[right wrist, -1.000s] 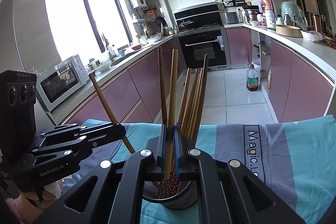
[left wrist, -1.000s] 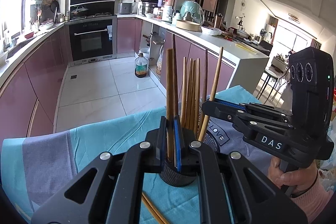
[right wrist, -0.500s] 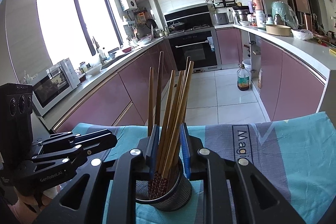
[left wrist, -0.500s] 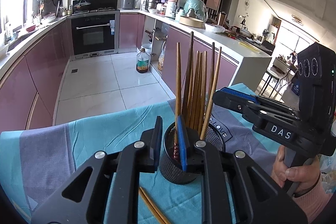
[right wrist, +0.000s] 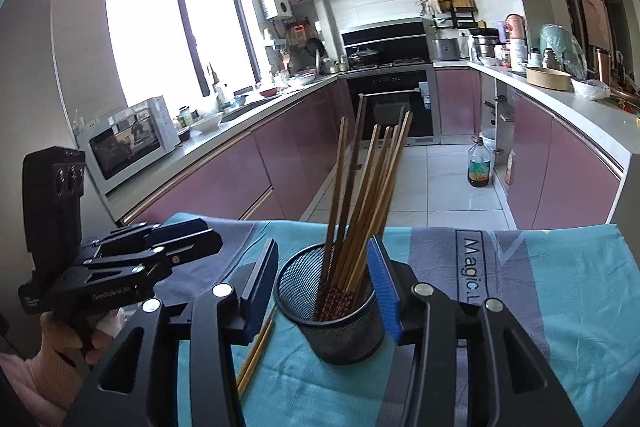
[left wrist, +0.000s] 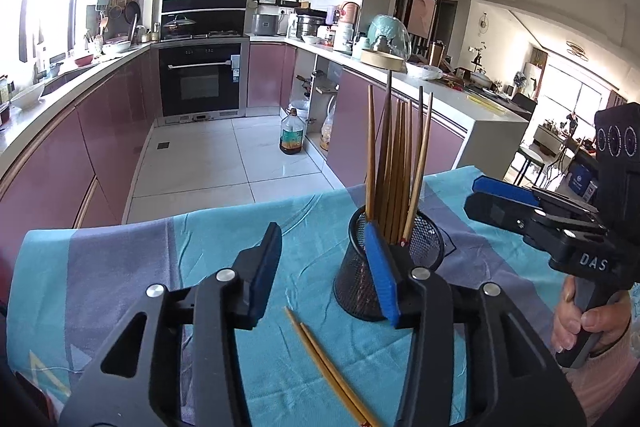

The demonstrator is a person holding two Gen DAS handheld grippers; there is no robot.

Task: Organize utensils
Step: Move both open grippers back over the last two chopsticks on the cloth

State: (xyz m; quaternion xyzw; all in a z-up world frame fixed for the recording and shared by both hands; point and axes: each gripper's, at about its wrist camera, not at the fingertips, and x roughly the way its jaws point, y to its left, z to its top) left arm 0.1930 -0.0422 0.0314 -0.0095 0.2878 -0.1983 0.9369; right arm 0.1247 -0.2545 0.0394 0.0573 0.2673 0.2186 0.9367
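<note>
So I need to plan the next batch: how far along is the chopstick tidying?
Mostly done: a bundle of chopsticks stands upright in the mesh cup. In hand: nothing. The left claw and right claw have just been opening and both stand open, neither gripping anything. Left: one pair of chopsticks lies on the cloth beside the cup.

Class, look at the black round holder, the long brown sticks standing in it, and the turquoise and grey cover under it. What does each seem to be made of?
Black round holder: probably metal wire mesh, matt; you see through its wall. Long brown sticks: likely wood or bamboo chopsticks, smooth, in varying browns. Turquoise and grey cover: woven cloth, judging by its soft creases and printed lettering.
</note>
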